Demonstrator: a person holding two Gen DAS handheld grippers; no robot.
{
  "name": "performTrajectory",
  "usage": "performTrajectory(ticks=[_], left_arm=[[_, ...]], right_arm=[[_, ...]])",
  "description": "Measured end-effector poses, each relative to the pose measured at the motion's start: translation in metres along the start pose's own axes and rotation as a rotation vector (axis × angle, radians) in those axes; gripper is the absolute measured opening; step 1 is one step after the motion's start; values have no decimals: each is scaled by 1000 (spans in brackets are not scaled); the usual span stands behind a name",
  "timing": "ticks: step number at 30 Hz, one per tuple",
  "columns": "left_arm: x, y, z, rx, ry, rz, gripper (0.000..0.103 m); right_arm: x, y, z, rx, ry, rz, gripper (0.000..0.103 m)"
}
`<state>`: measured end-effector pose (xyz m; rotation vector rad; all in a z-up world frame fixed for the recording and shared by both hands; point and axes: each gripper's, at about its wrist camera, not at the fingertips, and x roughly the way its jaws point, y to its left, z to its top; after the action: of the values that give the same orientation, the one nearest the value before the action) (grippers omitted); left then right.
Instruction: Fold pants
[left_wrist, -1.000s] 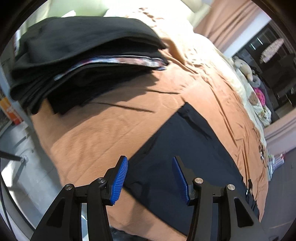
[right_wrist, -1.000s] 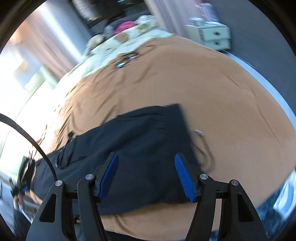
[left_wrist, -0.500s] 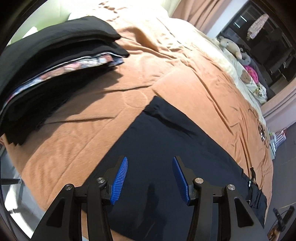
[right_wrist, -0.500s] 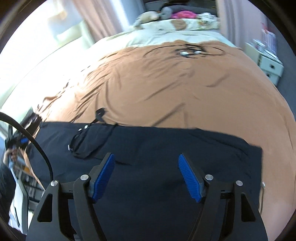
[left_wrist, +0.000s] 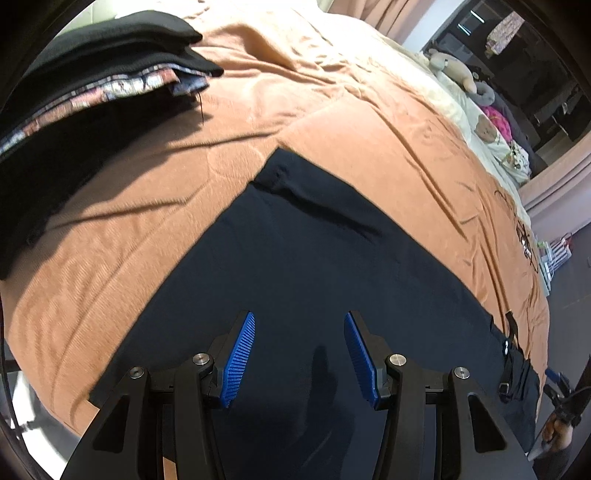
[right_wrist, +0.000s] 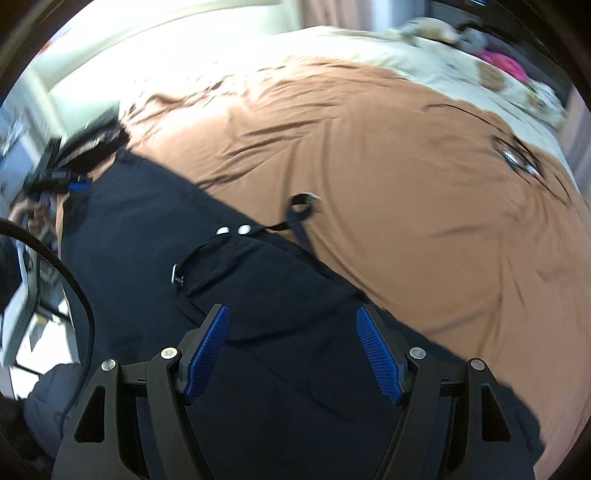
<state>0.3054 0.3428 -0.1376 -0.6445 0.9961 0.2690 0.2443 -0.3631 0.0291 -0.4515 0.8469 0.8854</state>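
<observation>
The dark pants (left_wrist: 314, 258) lie flat across the near side of the bed (left_wrist: 369, 110). Both claws now hover over them: left claw (left_wrist: 298, 354) half-open, empty; right claw (right_wrist: 291, 354) just widened, empty, ready to grasp.

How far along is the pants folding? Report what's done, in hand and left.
Done: the dark pants lie spread flat on the orange bedspread, beside a stack of folded clothes. In hand: nothing; the left gripper and right gripper hover open above the cloth. Left: every fold.
</observation>
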Motion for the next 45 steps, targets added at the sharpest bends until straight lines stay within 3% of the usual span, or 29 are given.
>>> performTrajectory(ticks=[4,11,14,24,27,29,34,45], left_arm=[[3,-1,-12,-1,15,0,53],[-7,3,-35,-11,21,-21,53],[-16,8,-45,-27,3,-31,53],[-49,35,-70,-120,-57,-58,53],[-58,45,-77,-146,-74,-61,53],[-63,53,-82,-164,-83,-64,53],[-67,66,-95,-198,-86,-63,53],[-60,88,-115,-293,-75,-138,53]], right_arm=[[31,7,22,-67,44,14,61],[77,6,41,-120,98,35,59],[92,7,47,-147,121,48,49],[127,14,58,-226,207,85,39],[134,19,61,-267,227,98,31],[135,23,61,-297,235,92,16],[132,36,64,-361,220,25,0],[144,39,69,-309,197,-55,0]])
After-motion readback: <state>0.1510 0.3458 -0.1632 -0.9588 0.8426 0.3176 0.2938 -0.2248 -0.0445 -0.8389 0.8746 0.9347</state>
